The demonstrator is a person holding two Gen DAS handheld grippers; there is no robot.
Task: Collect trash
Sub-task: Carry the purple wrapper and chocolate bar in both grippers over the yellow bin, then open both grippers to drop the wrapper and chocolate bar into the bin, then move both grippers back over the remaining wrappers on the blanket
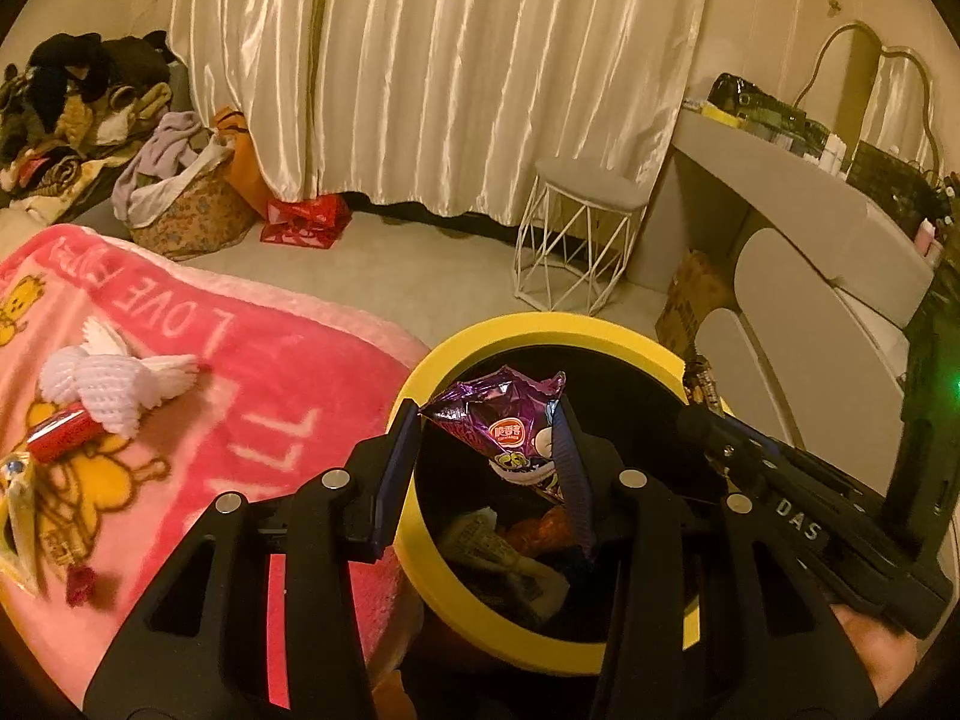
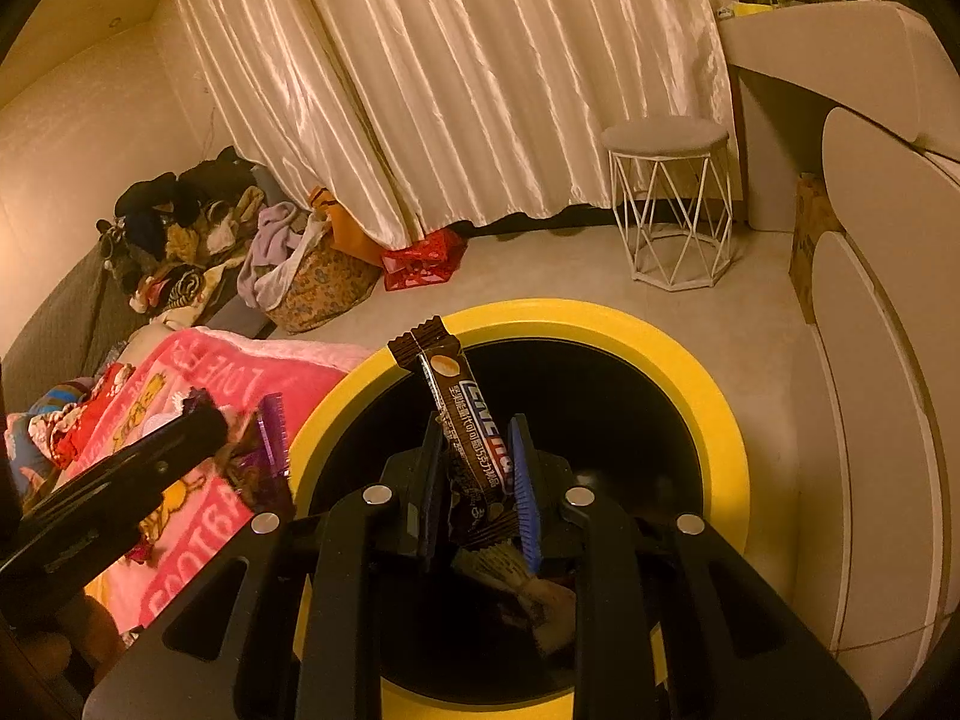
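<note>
A black bin with a yellow rim (image 1: 510,324) (image 2: 672,336) stands beside the pink blanket (image 1: 240,372). My left gripper (image 1: 486,438) hangs over the bin mouth with jaws wide apart; a purple snack bag (image 1: 510,426) sits between them, against the right finger. Its grip on the bag is unclear. My right gripper (image 2: 474,450) is shut on a brown chocolate-bar wrapper (image 2: 462,402) above the bin. Trash lies inside the bin (image 1: 510,552). On the blanket lie a white foam net (image 1: 108,384), a red wrapper (image 1: 57,435) and a clear wrapper (image 1: 18,516).
A white wire stool (image 1: 576,240) (image 2: 672,204) stands on the floor by the curtain. A grey vanity desk (image 1: 810,204) is on the right. A laundry basket (image 1: 186,204), clothes pile (image 1: 72,102) and red bag (image 1: 306,219) sit at the left.
</note>
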